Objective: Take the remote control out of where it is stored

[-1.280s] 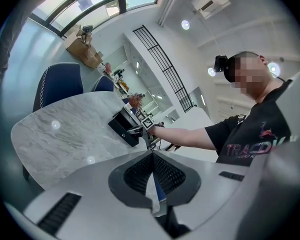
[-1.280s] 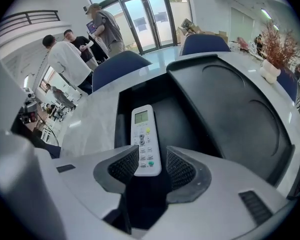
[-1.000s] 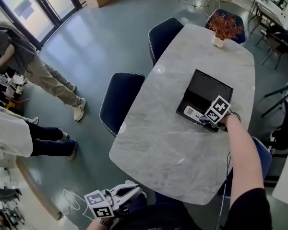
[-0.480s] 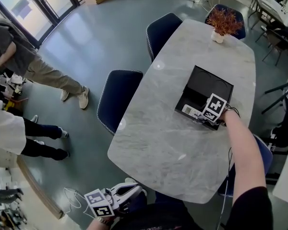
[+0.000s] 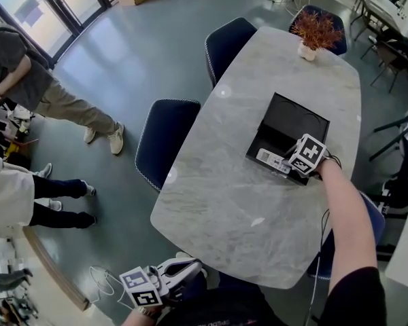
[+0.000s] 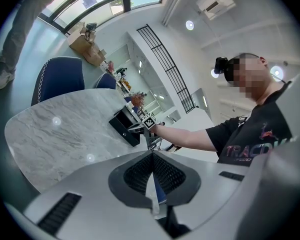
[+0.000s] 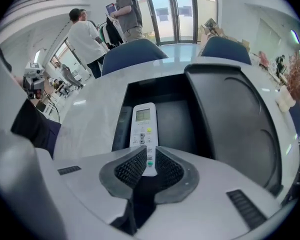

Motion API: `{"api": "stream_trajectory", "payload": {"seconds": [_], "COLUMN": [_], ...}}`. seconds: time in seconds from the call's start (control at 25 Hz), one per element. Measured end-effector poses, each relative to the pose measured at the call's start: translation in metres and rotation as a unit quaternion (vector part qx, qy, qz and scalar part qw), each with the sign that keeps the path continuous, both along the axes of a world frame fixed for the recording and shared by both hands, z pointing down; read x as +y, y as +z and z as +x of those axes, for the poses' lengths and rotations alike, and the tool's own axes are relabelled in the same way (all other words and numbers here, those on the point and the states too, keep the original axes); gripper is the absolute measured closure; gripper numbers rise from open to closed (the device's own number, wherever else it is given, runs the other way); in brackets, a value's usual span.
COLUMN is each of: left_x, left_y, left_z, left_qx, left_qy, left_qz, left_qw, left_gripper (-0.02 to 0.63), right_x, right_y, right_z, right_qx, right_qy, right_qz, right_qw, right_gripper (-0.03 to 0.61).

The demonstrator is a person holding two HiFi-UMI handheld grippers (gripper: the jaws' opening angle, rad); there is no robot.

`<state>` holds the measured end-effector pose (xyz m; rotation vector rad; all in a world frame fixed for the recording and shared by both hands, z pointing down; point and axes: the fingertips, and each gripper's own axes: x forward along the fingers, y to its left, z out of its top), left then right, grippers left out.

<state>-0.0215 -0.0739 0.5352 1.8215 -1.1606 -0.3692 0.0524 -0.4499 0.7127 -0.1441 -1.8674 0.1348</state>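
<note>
A white remote control (image 5: 270, 160) (image 7: 144, 129) lies in an open black box (image 5: 258, 148) (image 7: 121, 129) on the marble table (image 5: 217, 189). The box's lid (image 5: 292, 122) (image 7: 235, 114) stands tipped back. My right gripper (image 5: 286, 166) (image 7: 149, 166) reaches into the box. Its jaws are closing, with the near end of the remote between the pads and touching them. My left gripper (image 5: 190, 272) (image 6: 152, 184) hangs shut and empty below the table's near edge.
A potted red plant (image 5: 316, 36) stands at the table's far end. Two dark blue chairs (image 5: 170, 138) (image 5: 228, 43) line the left side. Two people (image 5: 47, 97) stand on the floor at the far left.
The right gripper's jaws have narrowed round the remote's near end. The person in grey at the left has stepped further left.
</note>
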Motion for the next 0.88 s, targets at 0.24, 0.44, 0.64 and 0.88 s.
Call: {"api": "stream_trajectory", "payload": {"seconds": [0.24, 0.44, 0.64, 0.88], "left_x": [-0.002, -0.001, 0.002, 0.001], "left_y": [0.000, 0.001, 0.002, 0.001], "left_z": [0.006, 0.004, 0.003, 0.003], "left_qx": [0.002, 0.002, 0.003, 0.005], "left_qy": [0.012, 0.010, 0.007, 0.001], "left_qz": [0.001, -0.004, -0.008, -0.007], "left_qw": [0.9999, 0.9999, 0.9999, 1.0000], "left_gripper": [0.607, 0.607, 0.607, 0.607], "right_x": [0.003, 0.007, 0.013, 0.010], "right_y": [-0.003, 0.001, 0.010, 0.019], "right_z": [0.006, 0.008, 0.003, -0.001], "right_qx": [-0.011, 0.021, 0.038, 0.038], "right_qy": [0.029, -0.001, -0.037, -0.078], "right_qz": [-0.032, -0.044, -0.034, 0.032], "right_qw": [0.999, 0.999, 0.998, 0.996], "right_gripper": [0.496, 0.389, 0.362, 0.365]}}
